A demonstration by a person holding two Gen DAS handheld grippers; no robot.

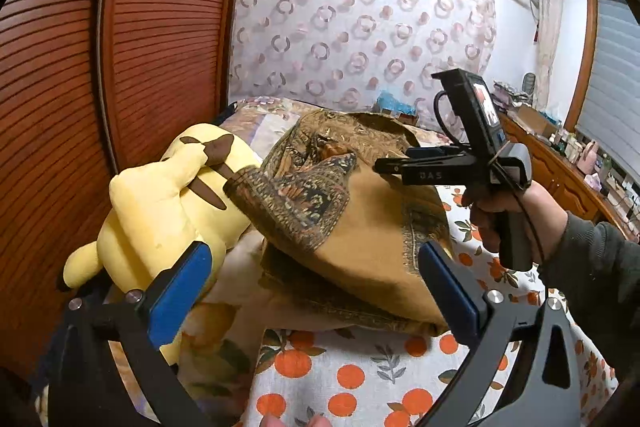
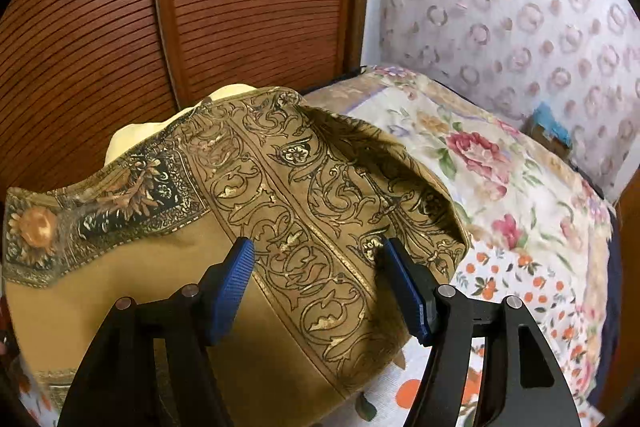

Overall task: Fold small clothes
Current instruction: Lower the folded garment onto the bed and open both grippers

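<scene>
A mustard-brown garment [image 1: 360, 227] with dark ornate borders lies in a folded heap on the bed, its left edge draped against a yellow plush toy [image 1: 160, 203]. My left gripper [image 1: 314, 255] stands wide open just in front of the heap, with nothing between its blue pads [image 1: 180, 291]. A hand [image 1: 504, 211] holds my right gripper [image 1: 384, 167] over the heap's far right side. In the right wrist view the right gripper [image 2: 316, 249] hovers open close above the patterned garment [image 2: 304, 187]; its pads [image 2: 236, 279] do not pinch any cloth.
Louvred wooden wardrobe doors [image 1: 120, 67] rise to the left behind the plush toy. The bed carries an orange-print sheet [image 1: 352, 375] and a floral quilt [image 2: 500, 163]. A cluttered wooden desk [image 1: 560, 155] runs along the right under a window.
</scene>
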